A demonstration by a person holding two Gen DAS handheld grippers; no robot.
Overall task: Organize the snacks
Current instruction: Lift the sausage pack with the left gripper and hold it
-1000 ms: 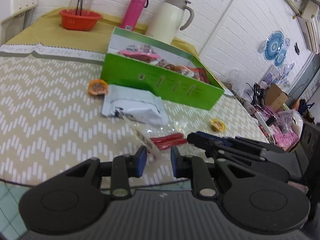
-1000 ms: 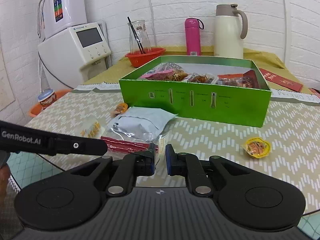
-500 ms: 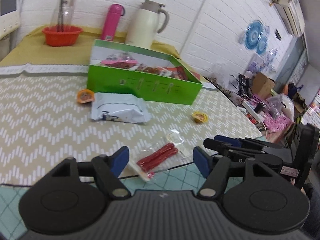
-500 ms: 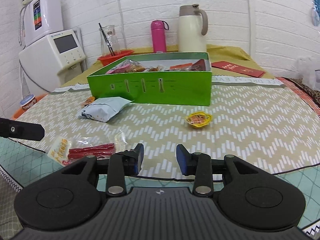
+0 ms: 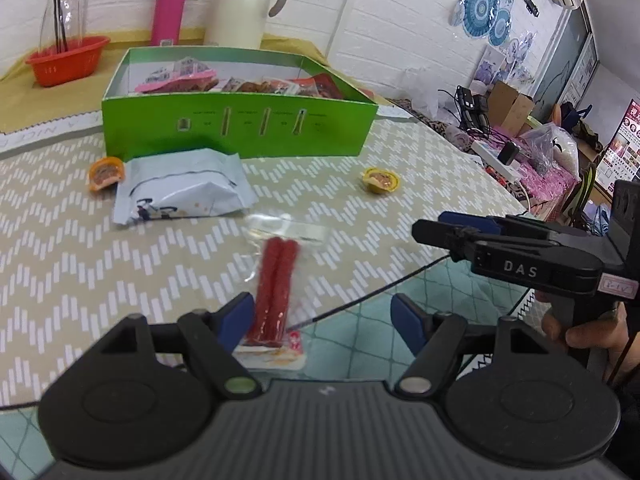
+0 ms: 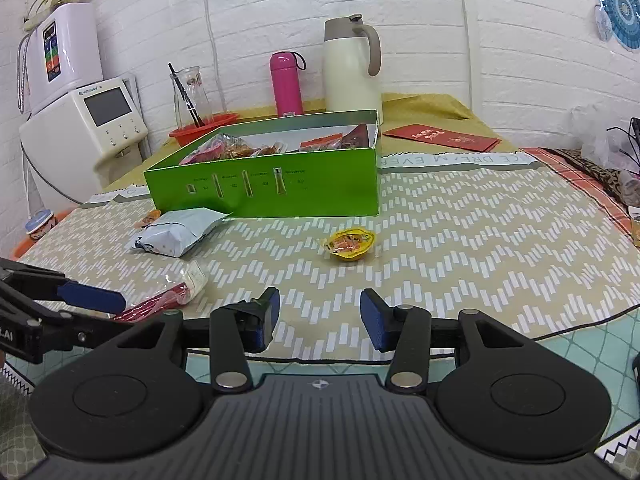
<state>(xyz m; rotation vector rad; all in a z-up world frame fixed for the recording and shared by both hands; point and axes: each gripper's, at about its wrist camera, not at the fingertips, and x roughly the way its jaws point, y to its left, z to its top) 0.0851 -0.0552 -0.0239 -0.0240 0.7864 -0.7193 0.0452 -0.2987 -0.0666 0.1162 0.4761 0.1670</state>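
Left gripper [image 5: 322, 320]: jaws apart, nothing held; red sausage packet [image 5: 274, 292] lies flat at the table's [image 6: 460, 240] near edge, beside its left pad. Right gripper [image 6: 320, 318]: jaws apart, empty. Green box [image 6: 272, 190] of snacks stands mid-table; silver pouch [image 5: 180, 188] just before it; yellow jelly cup [image 6: 350, 242] sits apart.

Black plastic left gripper [image 5: 322, 320], blue pads, "DAS" lettering, silver screws

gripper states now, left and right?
Left gripper: open, empty; the sausage pack lies on the table beside its left finger.
Right gripper: open, holding nothing.
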